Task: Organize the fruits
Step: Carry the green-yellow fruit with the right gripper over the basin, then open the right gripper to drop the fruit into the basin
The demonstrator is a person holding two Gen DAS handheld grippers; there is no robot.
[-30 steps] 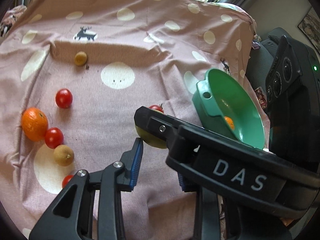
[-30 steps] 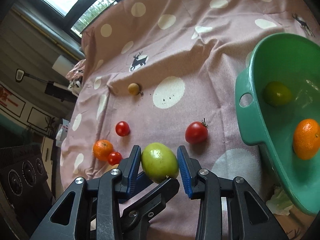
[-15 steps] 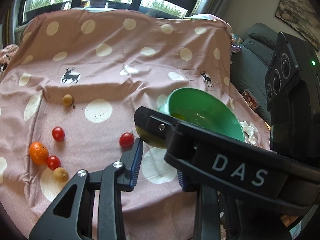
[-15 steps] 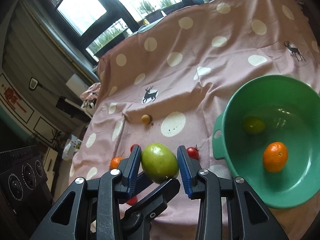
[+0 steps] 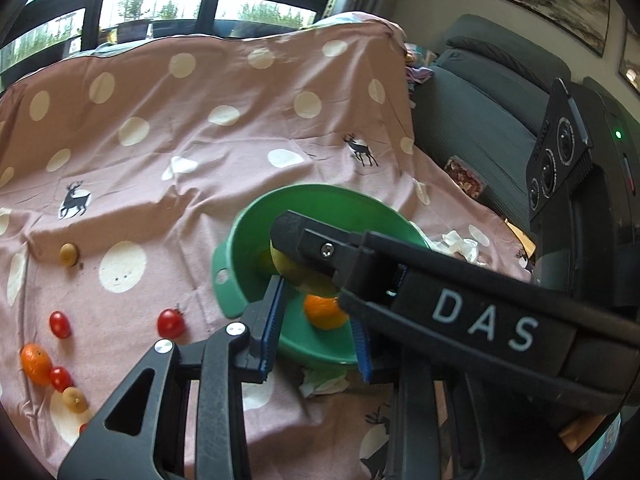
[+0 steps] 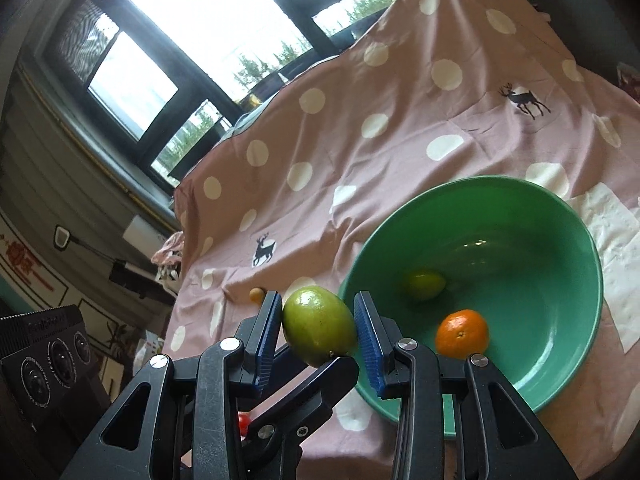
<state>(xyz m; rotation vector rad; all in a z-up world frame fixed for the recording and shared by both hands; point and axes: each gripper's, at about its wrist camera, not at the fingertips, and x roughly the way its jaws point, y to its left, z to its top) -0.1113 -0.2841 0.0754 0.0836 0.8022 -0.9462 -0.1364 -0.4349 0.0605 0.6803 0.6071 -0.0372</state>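
My right gripper is shut on a green mango and holds it in the air at the near left rim of the green bowl. The bowl holds an orange and a yellow-green fruit. In the left wrist view my left gripper is open and empty, just under the right gripper's body, with the bowl and orange seen between its pads. The mango shows partly behind the right gripper.
On the pink dotted cloth left of the bowl lie cherry tomatoes, an orange and small yellow fruits. White paper lies right of the bowl. A dark sofa stands to the right.
Both grippers rose and moved right toward the bowl. The mango left the cloth in the right gripper and now hangs by the bowl's rim.
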